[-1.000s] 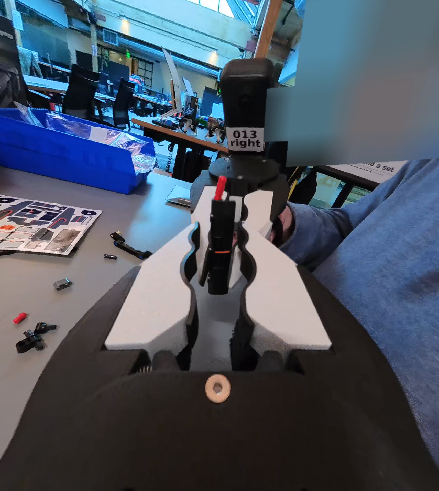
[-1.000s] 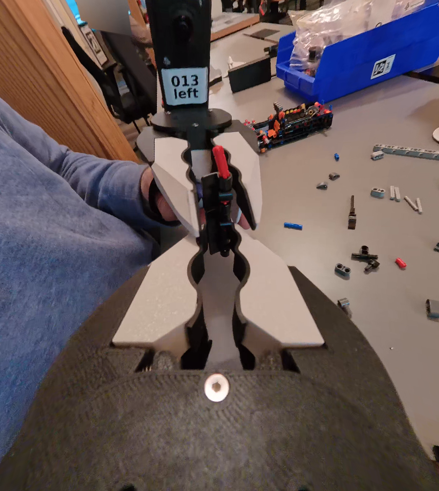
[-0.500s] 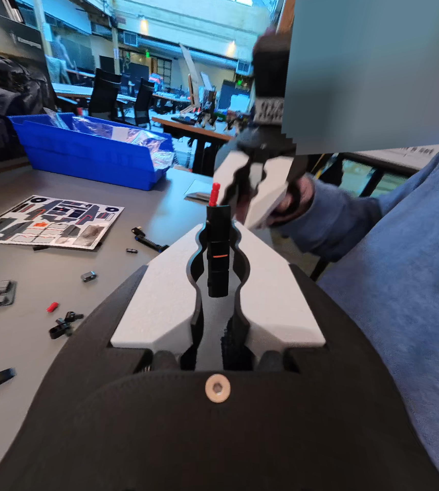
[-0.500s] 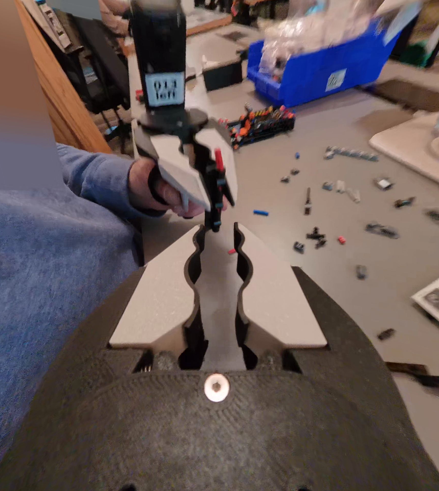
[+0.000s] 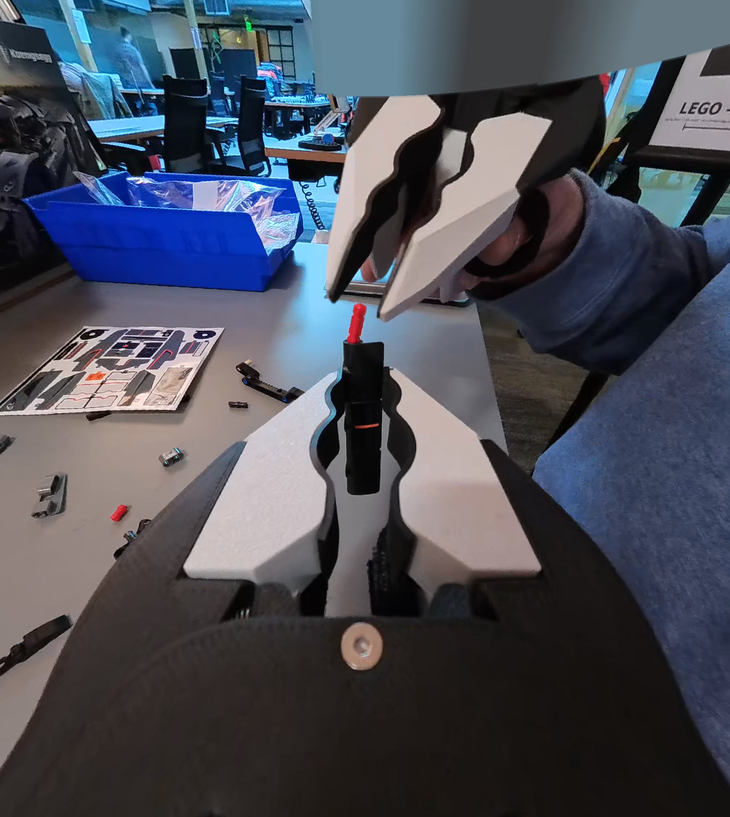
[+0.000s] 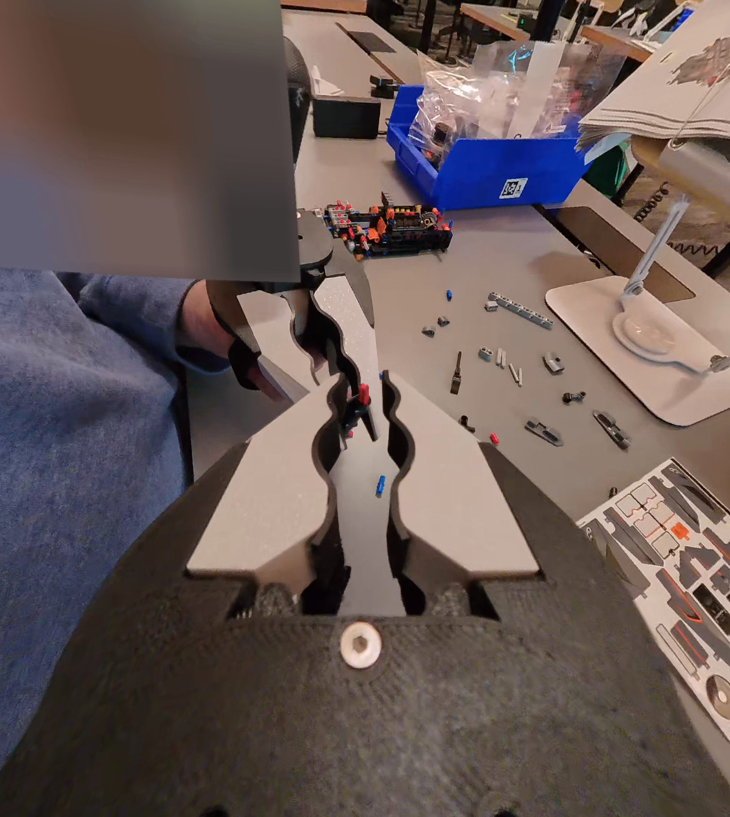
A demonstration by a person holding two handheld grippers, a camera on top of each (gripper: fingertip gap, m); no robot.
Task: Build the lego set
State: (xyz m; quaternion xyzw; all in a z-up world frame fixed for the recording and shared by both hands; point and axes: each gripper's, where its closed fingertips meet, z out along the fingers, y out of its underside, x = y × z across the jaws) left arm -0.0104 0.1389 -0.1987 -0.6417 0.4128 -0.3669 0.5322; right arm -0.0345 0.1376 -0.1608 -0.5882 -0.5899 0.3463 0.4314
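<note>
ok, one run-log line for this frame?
left gripper: shut on black piece with red pin | right gripper: open, just above pin, not touching

Piece I hold: black beam [image 5: 362, 420], thin orange line across it, red pin [image 5: 356, 322] on top.
My grippers: pale grey fingers [image 5: 275, 477], black bodies.
Bin [image 5: 168, 238]: bright blue.
Sticker sheet [image 5: 107, 369]: white, black and grey shapes, orange accents.
Table [image 5: 67, 442]: grey.
Sleeve [image 5: 619, 283]: blue, possibly knit.
</note>
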